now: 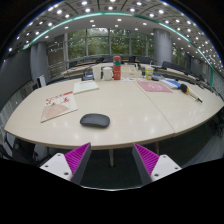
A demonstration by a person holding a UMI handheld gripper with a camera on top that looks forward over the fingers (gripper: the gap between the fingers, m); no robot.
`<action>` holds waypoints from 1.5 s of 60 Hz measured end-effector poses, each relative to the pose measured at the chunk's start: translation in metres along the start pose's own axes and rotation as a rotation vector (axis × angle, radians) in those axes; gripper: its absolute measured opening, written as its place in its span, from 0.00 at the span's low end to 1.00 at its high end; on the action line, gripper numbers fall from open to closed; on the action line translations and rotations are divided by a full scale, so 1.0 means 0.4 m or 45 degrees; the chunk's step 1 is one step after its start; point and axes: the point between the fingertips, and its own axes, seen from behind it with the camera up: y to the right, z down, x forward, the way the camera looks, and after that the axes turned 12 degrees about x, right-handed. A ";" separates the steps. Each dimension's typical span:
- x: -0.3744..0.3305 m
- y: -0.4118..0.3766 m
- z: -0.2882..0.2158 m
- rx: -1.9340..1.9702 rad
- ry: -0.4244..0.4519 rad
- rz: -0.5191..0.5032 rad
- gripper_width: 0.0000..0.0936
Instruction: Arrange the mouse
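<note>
A dark mouse [95, 120] lies on the pale round table [130, 110], near its front edge. My gripper [112, 160] hangs below and in front of the table edge, well short of the mouse. The two fingers [78, 157] with magenta pads stand wide apart, and nothing is between them. The mouse sits beyond the fingers, slightly toward the left one.
Papers or booklets [58, 107] lie on the left of the table, and a pink sheet [155, 86] lies at the far right. A red bottle [117, 68] and other items stand at the back. A table leg [110, 155] shows between the fingers.
</note>
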 end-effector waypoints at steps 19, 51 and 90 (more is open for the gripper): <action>0.250 -0.125 -0.059 -0.095 -0.013 0.012 0.90; 0.439 -0.191 -0.183 -0.110 -0.009 -0.047 0.69; 0.309 -0.279 -0.474 -0.141 0.156 -0.205 0.35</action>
